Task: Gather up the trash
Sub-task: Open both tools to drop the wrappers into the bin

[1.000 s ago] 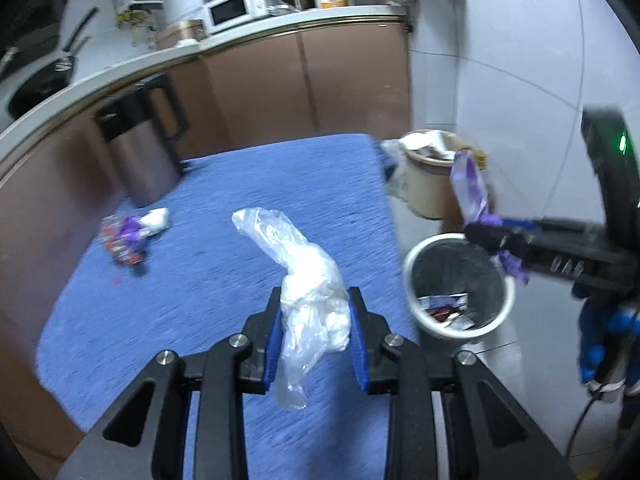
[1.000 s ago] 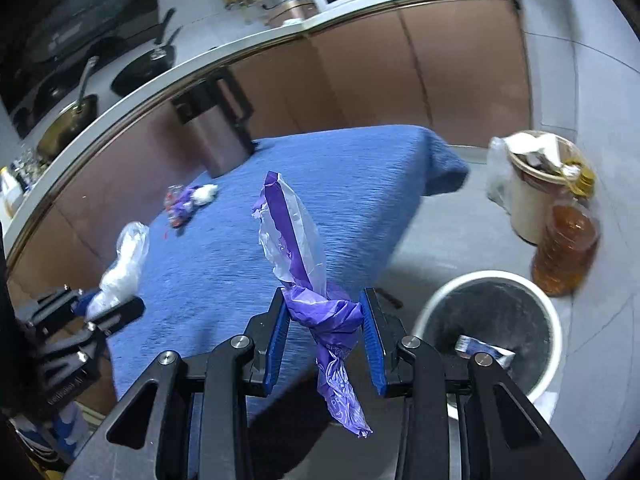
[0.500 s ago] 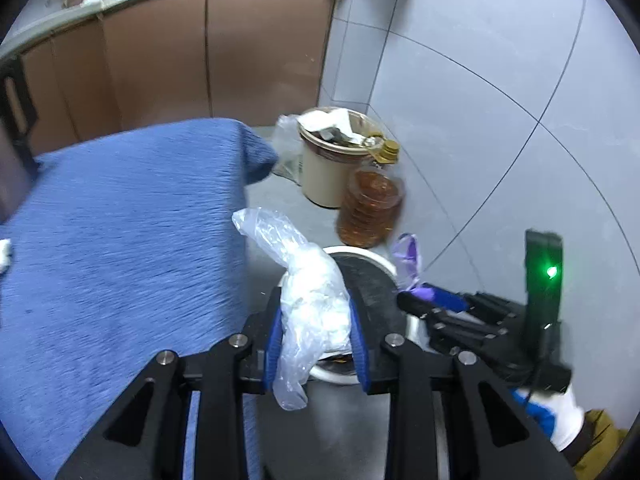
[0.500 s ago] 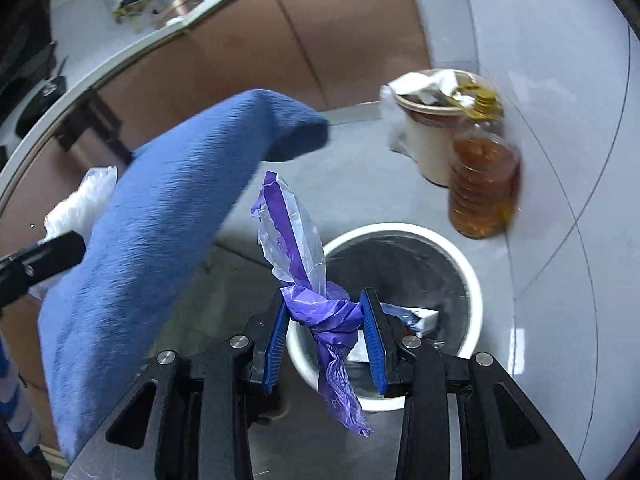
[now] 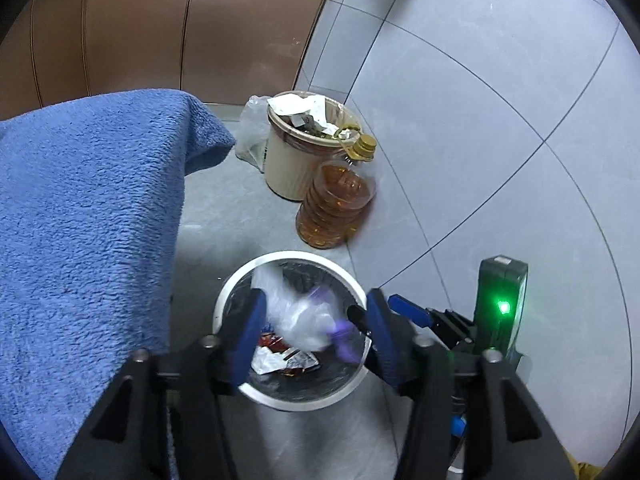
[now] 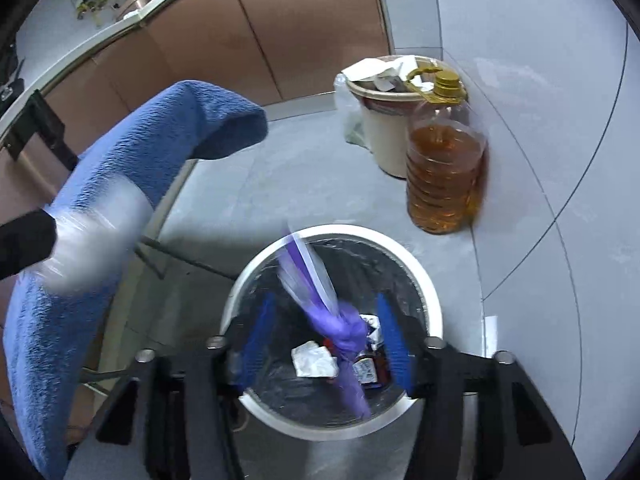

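Both grippers above the white-rimmed bin [image 6: 432,312]. Left gripper [image 5: 316,330]: jaws opening, the blurred clear plastic bag [image 5: 296,316] between the blue pads, free of them, over the bin mouth. Right gripper [image 6: 326,338]: jaws opening, the purple bag [image 6: 344,328] loose between them, nearer the right pad, its tail hanging into the bin.

So the bin [image 6: 336,424] sits on the floor, just right of the towel-covered table [image 5: 80,220]. Wrappers [image 6: 314,362] lie in the bin's bottom. Behind the bin, well apart, stands an oil bottle [image 6: 444,168], and touching that, further back, a bucket [image 5: 286,168] stuffed with paper. A plastic bag [image 5: 250,132] sits left of the bucket. Cabinets [image 5: 160,28] run along behind everything.
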Motion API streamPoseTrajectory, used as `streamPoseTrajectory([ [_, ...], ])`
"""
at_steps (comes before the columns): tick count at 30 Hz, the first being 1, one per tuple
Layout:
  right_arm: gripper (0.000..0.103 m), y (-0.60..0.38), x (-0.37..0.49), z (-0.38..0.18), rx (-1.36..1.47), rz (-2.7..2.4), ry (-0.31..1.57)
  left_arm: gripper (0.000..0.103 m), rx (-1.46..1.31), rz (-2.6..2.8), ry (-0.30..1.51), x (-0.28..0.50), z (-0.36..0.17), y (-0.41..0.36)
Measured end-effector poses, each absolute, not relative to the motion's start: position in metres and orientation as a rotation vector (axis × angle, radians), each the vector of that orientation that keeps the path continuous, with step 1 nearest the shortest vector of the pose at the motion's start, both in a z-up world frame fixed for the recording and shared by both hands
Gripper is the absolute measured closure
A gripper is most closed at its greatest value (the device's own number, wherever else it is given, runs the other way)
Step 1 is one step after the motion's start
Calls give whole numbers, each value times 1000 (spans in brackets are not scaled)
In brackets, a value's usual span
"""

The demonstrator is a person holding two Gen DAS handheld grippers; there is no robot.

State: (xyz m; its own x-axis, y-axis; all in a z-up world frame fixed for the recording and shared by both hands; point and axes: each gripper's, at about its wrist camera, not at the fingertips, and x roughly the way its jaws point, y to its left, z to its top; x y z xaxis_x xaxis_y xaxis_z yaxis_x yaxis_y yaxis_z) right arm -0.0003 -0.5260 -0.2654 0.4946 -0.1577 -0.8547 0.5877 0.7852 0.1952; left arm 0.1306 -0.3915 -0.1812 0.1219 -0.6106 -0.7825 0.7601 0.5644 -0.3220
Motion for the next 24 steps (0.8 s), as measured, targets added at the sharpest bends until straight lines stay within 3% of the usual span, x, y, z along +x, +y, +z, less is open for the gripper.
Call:
streamPoseTrajectory([
  [11,45,-526,-16,-254,516,-518,939,51,148,-971,1008,127,-167,-364],
  [24,45,-474,-25,-170,461,-464,800,48,109,-821,821,105,-108,-272],
])
